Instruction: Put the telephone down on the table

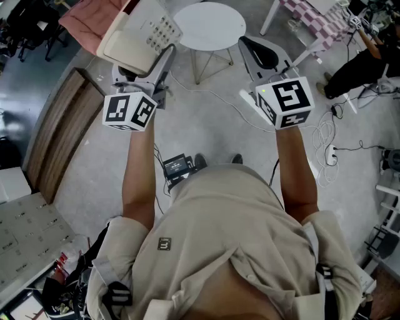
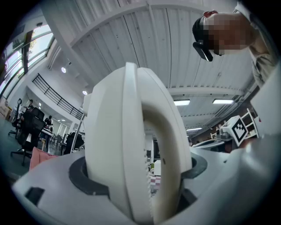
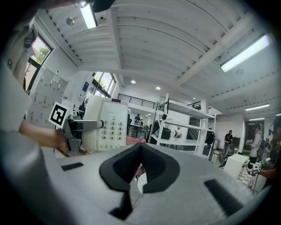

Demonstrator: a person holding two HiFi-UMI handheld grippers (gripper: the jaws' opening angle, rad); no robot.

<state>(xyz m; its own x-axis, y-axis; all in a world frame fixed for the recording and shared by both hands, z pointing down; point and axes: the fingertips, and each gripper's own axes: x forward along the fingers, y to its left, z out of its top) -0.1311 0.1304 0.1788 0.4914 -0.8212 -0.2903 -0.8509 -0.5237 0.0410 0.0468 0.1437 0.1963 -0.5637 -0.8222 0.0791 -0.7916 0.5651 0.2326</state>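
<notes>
A cream telephone (image 1: 137, 34) with a keypad hangs in the air, gripped by its near end in my left gripper (image 1: 145, 70). In the left gripper view the telephone (image 2: 131, 145) stands on edge and fills the gap between the jaws of my left gripper (image 2: 141, 173), whose pads press both of its sides. From the right gripper view the telephone (image 3: 107, 125) shows its keypad, with the left gripper (image 3: 72, 127) clamped on it. My right gripper (image 1: 257, 51) is held beside it, shut and empty. Its black pads (image 3: 127, 165) meet. A round white table (image 1: 209, 25) stands ahead, below both grippers.
A pink cloth (image 1: 94, 19) lies at the far left, beyond a wooden board (image 1: 59, 137) on the floor. Cables (image 1: 325, 144) and a small black box (image 1: 178, 165) lie on the grey floor. A pink checked table (image 1: 315, 19) and a person (image 1: 362, 56) are at the far right.
</notes>
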